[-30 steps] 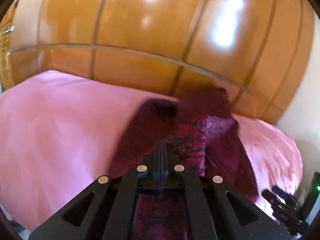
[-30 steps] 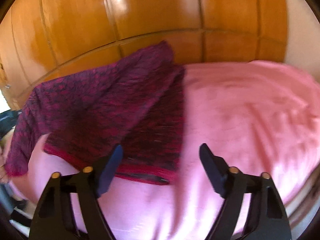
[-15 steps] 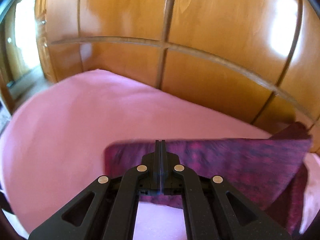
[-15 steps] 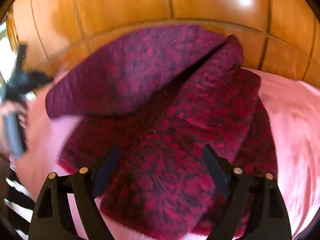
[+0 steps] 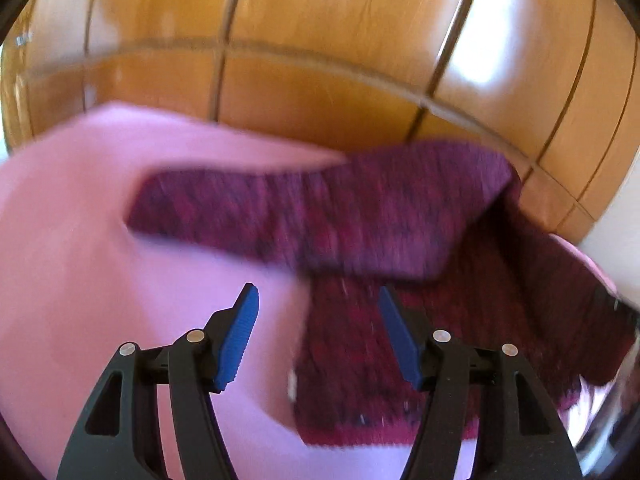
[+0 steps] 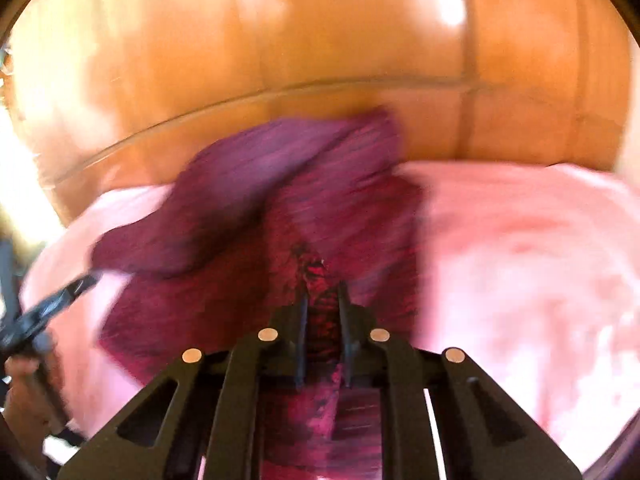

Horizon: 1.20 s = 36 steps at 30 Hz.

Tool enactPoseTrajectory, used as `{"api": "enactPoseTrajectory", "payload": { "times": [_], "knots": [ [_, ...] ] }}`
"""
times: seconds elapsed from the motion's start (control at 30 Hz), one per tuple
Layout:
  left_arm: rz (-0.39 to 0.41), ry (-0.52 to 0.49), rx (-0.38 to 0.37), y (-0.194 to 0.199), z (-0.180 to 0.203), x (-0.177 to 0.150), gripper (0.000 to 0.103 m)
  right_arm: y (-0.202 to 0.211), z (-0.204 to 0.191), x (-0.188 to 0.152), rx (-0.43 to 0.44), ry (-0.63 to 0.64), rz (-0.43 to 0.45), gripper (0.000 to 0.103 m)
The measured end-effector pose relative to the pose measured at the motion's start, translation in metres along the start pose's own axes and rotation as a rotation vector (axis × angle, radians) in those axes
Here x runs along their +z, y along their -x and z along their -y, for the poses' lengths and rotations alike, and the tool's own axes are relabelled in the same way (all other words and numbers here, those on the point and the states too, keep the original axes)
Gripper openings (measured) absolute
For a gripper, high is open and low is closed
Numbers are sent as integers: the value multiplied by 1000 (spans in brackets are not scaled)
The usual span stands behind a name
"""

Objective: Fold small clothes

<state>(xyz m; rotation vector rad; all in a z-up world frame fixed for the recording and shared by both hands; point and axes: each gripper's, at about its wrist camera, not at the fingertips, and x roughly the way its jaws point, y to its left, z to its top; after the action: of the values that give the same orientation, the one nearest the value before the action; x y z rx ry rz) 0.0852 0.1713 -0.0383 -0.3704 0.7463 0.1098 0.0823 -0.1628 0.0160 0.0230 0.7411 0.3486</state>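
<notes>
A dark red knitted sweater (image 5: pixel 392 320) lies on the pink bedsheet (image 5: pixel 100 264), one sleeve (image 5: pixel 248 208) stretched out to the left across the sheet. My left gripper (image 5: pixel 316 312) is open and empty, just in front of the sweater's left edge, its blue pads (image 5: pixel 240 336) showing. In the right wrist view my right gripper (image 6: pixel 322 300) is shut on a bunch of the sweater's fabric (image 6: pixel 320 320) near its middle. The sweater (image 6: pixel 248 208) spreads away from it, blurred by motion.
A glossy wooden panelled headboard (image 5: pixel 320 60) stands right behind the bed. The left gripper (image 6: pixel 36 320) and the hand holding it show at the left edge of the right wrist view. Bare pink sheet (image 6: pixel 520 260) lies right of the sweater.
My left gripper has let go of the sleeve and opened; the sleeve now lies on the sheet. My right gripper, open before, has closed on the sweater's fabric.
</notes>
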Motion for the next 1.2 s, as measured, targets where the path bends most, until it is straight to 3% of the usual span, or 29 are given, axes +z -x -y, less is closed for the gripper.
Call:
{"api": "enactPoseTrajectory", "payload": {
  "times": [0.1, 0.17, 0.3, 0.33, 0.4, 0.43, 0.5, 0.6, 0.67, 0.73, 0.8, 0.87, 0.93, 0.97, 1.03, 1.13, 1.2],
  "knots": [
    [-60, 30, -24, -10, -5, -11, 61, 3, 52, 17, -178, -7, 42, 0],
    [-104, 64, -60, -15, -6, -18, 65, -4, 90, 32, -359, 14, 67, 0],
    [-135, 66, -73, -22, -5, -27, 65, -35, 165, 56, -563, -63, 23, 0],
    [-137, 69, -75, -22, -3, -28, 65, -36, 177, 59, -548, -98, 5, 5],
    [-138, 71, -76, -26, -2, -26, 65, -34, 190, 62, -438, -168, -7, 50],
    [-138, 74, -77, -27, -3, -23, 65, -29, 187, 60, -358, -188, 14, 77],
    [-135, 79, -76, -27, -3, -24, 65, -18, 177, 51, -235, -189, 33, 80],
    [-137, 87, -87, -25, -3, -25, 67, -18, 157, 29, 105, -258, -53, 91],
    [-135, 83, -96, -24, -3, -27, 71, -24, 141, 13, 189, -223, -80, 99],
    [-136, 84, -97, -26, 0, -28, 72, -43, 121, -6, 222, -173, -166, 99],
    [-136, 79, -91, -27, 3, -27, 72, -65, 101, -20, 197, -85, -251, 93],
    [-137, 78, -89, -29, 4, -25, 72, -74, 85, -33, 141, 29, -299, 52],
    [-143, 65, -93, -29, 7, -25, 72, -61, 87, -23, 106, 63, -266, 8],
    [-144, 61, -96, -29, 7, -24, 72, -53, 92, -14, 29, 88, -234, 8],
    [-147, 60, -100, -30, 9, -24, 72, -36, 114, 7, -39, 74, -158, 8],
    [-147, 74, -109, -30, 8, -23, 72, -29, 154, 49, -337, 109, -63, 8],
    [-149, 84, -116, -30, 7, -23, 72, -27, 172, 67, -459, 110, -21, 8]
  ]
}}
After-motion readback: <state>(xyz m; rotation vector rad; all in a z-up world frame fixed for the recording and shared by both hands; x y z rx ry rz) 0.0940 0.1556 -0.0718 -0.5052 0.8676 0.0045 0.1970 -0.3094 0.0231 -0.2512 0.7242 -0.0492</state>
